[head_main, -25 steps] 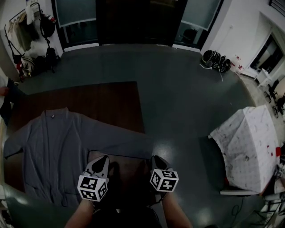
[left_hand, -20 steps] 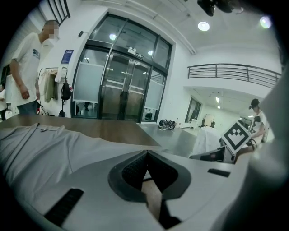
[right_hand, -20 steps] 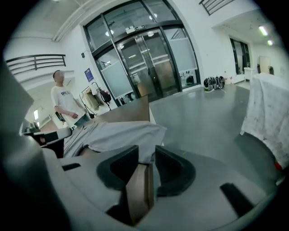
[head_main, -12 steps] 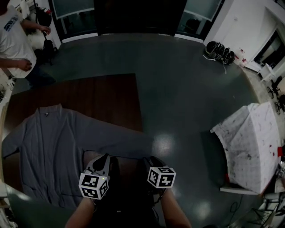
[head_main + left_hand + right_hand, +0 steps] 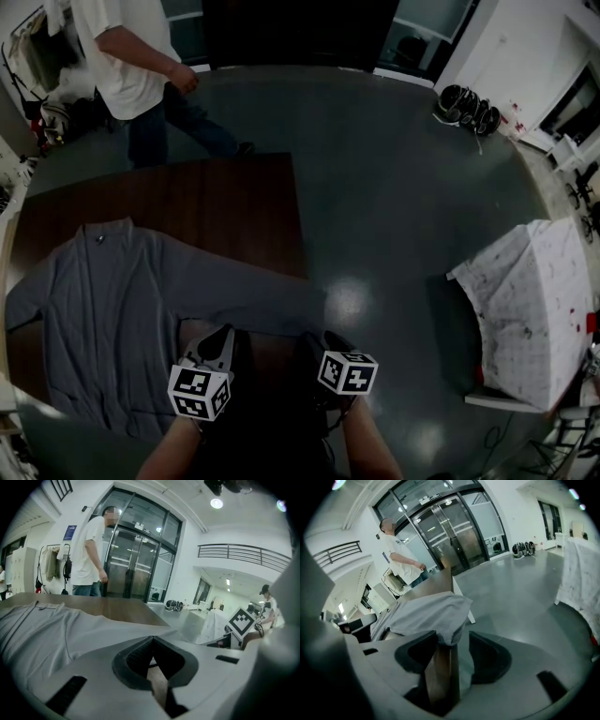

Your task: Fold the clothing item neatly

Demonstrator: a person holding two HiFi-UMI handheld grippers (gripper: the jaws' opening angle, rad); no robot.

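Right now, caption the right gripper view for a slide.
Right gripper, jaws opening, grey sleeve end between them at the table corner; person beyond.

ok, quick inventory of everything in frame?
garment: 1, grey, spread on the table, left side
table: 1, dark brown wood, centre-left
person: 1, white T-shirt, jeans, beyond the table
cloth cover: 1, white with red specks, floor at right
dark bundle: 1 pile, black, far floor, upper right
left tongs: 1, grey, shut, empty
right tongs: 1, grey, jaws opening, sleeve end between them, not pinched
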